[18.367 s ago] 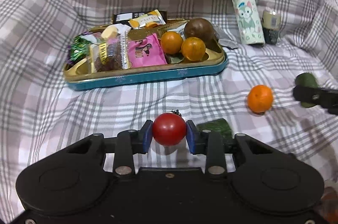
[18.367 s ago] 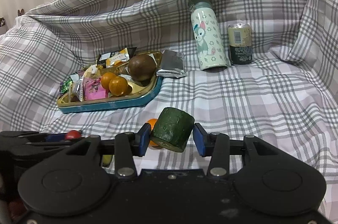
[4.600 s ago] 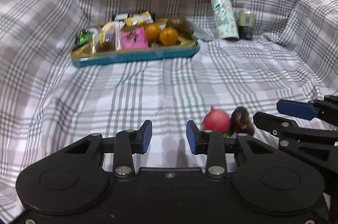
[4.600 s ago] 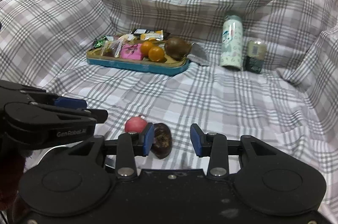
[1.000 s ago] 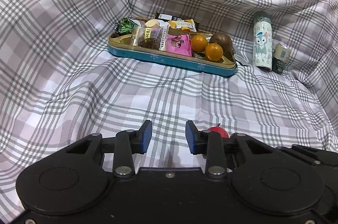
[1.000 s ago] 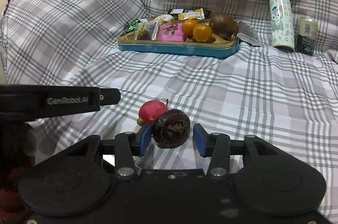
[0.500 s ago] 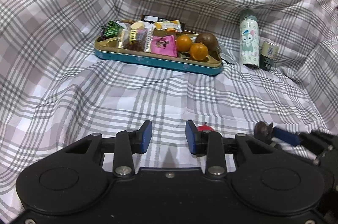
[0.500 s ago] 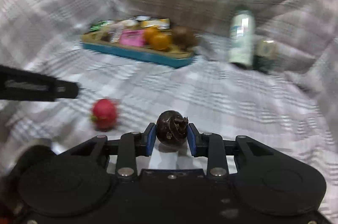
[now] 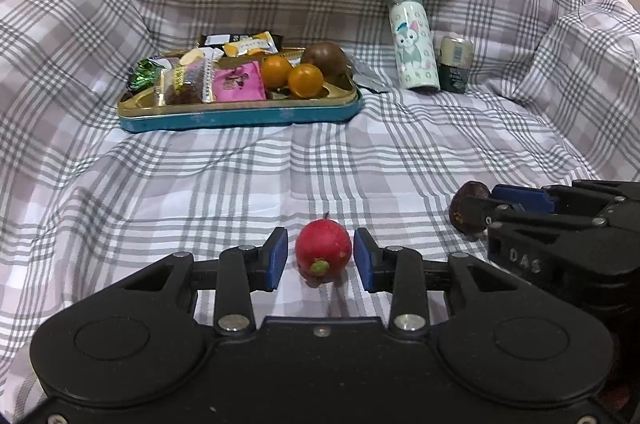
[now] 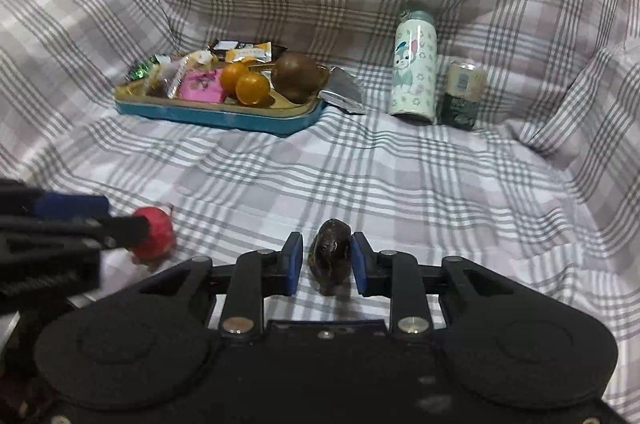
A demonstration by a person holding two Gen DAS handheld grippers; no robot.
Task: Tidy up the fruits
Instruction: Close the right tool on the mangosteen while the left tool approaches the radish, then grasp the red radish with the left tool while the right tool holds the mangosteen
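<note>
A red round fruit (image 9: 323,248) lies on the plaid cloth between the blue pads of my left gripper (image 9: 320,258), which is open around it with gaps on both sides. It also shows in the right wrist view (image 10: 154,232). My right gripper (image 10: 326,262) is shut on a dark brown wrinkled fruit (image 10: 331,252), also seen in the left wrist view (image 9: 468,206). At the back, a teal and gold tray (image 9: 240,118) holds two oranges (image 9: 305,80), a brown round fruit (image 9: 324,58) and snack packets.
A white cartoon bottle (image 9: 414,54) and a small dark can (image 9: 454,64) stand right of the tray. A silver wrapper (image 10: 342,90) lies by the tray's right end. The plaid cloth rises in folds at the back and both sides.
My left gripper has moved so the red fruit now sits between its open pads. My right gripper stays shut on the dark fruit, now to the right of the left one.
</note>
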